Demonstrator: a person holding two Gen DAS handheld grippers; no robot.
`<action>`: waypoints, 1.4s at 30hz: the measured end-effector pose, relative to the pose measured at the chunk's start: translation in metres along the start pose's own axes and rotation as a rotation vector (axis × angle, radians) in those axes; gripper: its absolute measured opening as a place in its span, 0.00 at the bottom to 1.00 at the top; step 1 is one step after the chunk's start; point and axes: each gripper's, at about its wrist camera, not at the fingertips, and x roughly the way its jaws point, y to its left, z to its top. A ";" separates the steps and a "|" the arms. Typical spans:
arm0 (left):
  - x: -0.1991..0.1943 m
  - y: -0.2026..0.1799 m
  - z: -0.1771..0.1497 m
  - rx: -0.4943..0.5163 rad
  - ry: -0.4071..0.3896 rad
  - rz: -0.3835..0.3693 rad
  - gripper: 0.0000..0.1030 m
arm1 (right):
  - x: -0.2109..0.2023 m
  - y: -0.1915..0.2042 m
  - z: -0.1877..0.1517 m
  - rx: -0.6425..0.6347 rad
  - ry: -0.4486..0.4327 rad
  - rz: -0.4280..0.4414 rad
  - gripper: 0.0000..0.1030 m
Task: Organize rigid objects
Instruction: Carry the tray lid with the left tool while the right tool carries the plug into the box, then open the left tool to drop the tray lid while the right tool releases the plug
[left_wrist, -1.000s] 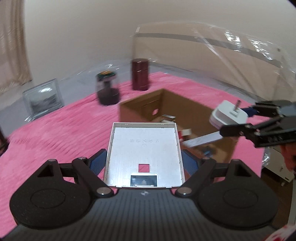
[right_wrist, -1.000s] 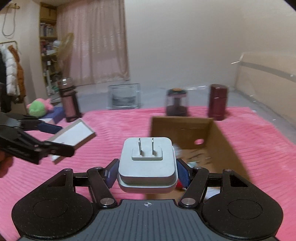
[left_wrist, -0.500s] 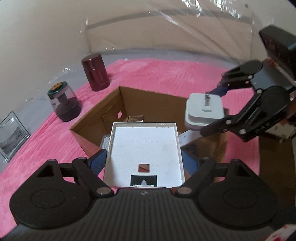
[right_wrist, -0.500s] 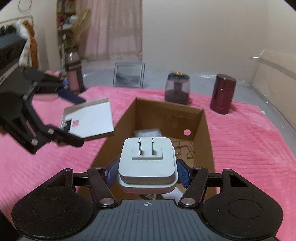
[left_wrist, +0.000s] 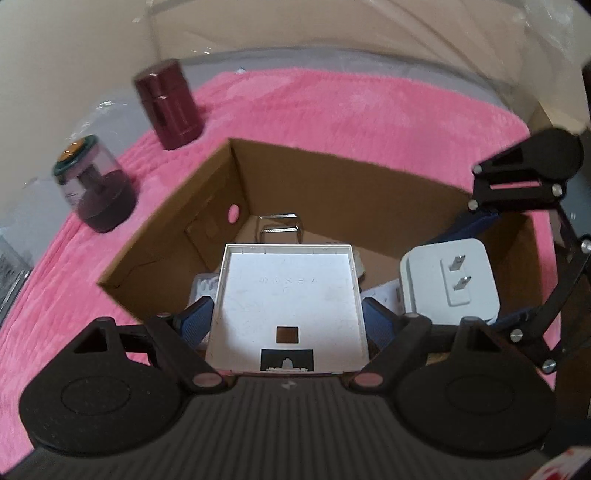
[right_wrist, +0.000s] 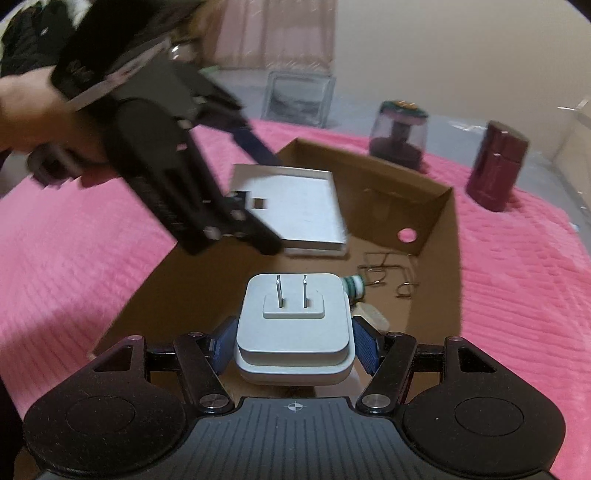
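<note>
1. Change since a second ago: both hand-held grippers have come from beside the cardboard box (left_wrist: 177, 236) to over its open top, and now tilt down into it. Grips unchanged.
2. Left hand-held gripper (left_wrist: 288, 319): blue pads clamp the side edges of a white shallow tray (left_wrist: 288, 295), jaws set wide. The tray hangs over the box's interior, open face to the camera, with a small square hole near its close edge.
3. Right hand-held gripper (right_wrist: 293, 341): jaws at medium width, pads pressed on the two sides of a white plug adapter (right_wrist: 293, 325). Its two metal prongs point up. It is over the near end of the box, just right of the tray in the left wrist view.
4. Box floor, partly seen: wire clips (right_wrist: 388, 273), a green-and-white roll (right_wrist: 355, 287) just behind the adapter.
5. Surface: pink ribbed fleece blanket (right_wrist: 74, 258) under the box.
6. Beyond the box: a clear dome jar with a dark base (left_wrist: 94, 188) and a maroon cylinder (left_wrist: 170, 105), both upright, apart from each other.
7. Farther: a glass block (right_wrist: 301, 98), pale wall, curtain (right_wrist: 280, 33); a person's hand (right_wrist: 33, 110) grips the left tool.
</note>
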 end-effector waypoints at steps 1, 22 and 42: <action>0.005 0.001 0.000 0.019 0.009 -0.002 0.80 | 0.004 -0.001 0.001 -0.017 0.008 0.014 0.60; 0.058 0.003 0.007 0.447 0.133 -0.076 0.80 | 0.070 0.012 0.015 -0.402 0.236 0.222 0.60; 0.079 0.005 -0.004 0.521 0.178 -0.085 0.81 | 0.120 0.035 0.009 -0.611 0.386 0.294 0.60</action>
